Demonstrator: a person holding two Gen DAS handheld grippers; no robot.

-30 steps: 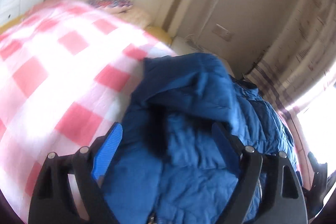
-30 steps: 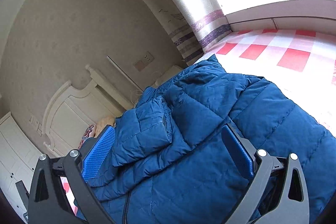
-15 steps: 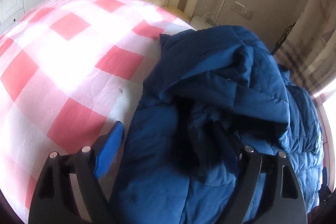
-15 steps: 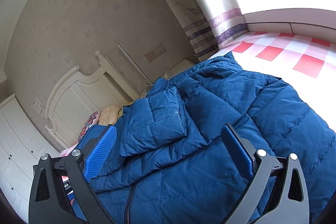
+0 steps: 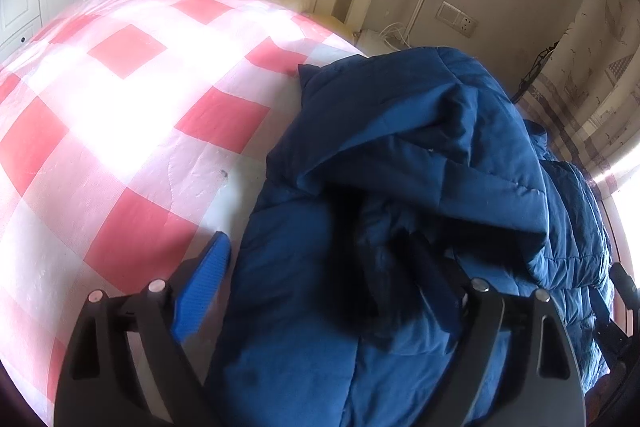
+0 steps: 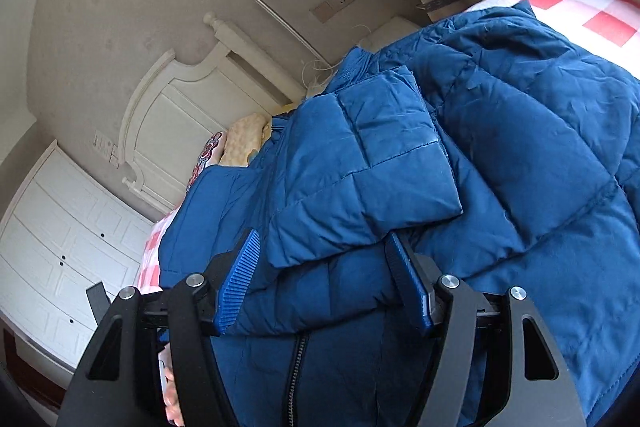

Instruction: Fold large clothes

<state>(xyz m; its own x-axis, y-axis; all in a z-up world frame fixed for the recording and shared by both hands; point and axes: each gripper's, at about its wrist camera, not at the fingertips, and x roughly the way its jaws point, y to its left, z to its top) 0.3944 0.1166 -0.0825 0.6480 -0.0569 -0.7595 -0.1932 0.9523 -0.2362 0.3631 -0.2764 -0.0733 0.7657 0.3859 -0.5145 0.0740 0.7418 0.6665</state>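
Jacket point(image 6: 500, 147) plain blue, no readable label or writing.

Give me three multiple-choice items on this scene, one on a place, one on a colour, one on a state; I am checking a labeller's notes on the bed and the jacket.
1. Where does the blue puffer jacket lie?
A. on the checked bedspread
B. on a chair
C. in the wardrobe

2. What colours is the bedspread?
A. green and white
B. red and white
C. plain grey

3. How does the jacket's folded sleeve stand to the right gripper?
A. far off to one side
B. its end sits between the two blue pads
C. under a pillow

Answers:
1 A: the left wrist view shows the jacket resting on the bedspread.
2 B: red and white squares cover it.
3 B: the sleeve's end lies between the pads as the jaws are closing.
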